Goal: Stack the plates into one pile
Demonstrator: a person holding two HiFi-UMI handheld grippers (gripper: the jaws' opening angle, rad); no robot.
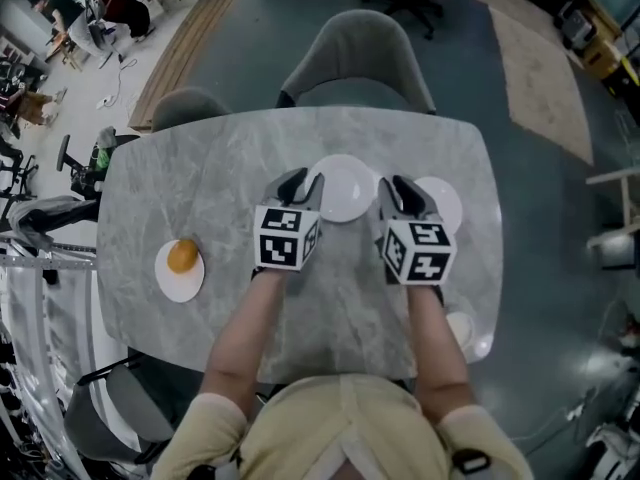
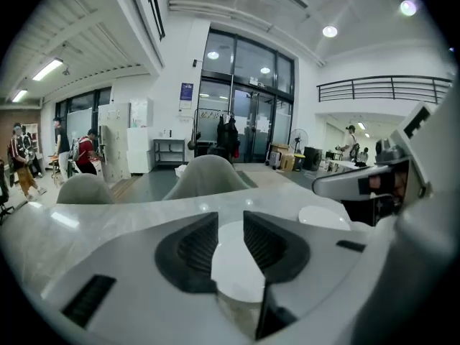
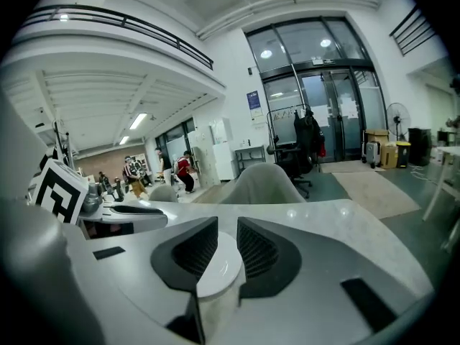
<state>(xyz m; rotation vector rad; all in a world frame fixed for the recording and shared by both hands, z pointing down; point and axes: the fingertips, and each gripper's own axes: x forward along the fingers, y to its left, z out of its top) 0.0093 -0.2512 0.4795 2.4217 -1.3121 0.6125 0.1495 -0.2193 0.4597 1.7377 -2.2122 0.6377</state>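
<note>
A: Where's the target?
B: Round white glazed plate [image 1: 345, 190], lying flat at the ctr of the grey marble-look table [image 1: 200, 158], betw. my two tools. The left gripper [image 2: 230, 221] and right gripper [image 3: 228, 225] both have jaws apart, nothing clamped.
A: Handling?
B: Stiff, prob. light, slick glaze, chips easily. I'd pinch the rim and set it down soft. The second white plate [image 1: 445, 203] sits just right of it. An orange round food item [image 1: 181, 256] sits on a third plate [image 1: 165, 280], well left. Hard tabletop, grey chairs [image 1: 355, 58] beyond, open office hall.
</note>
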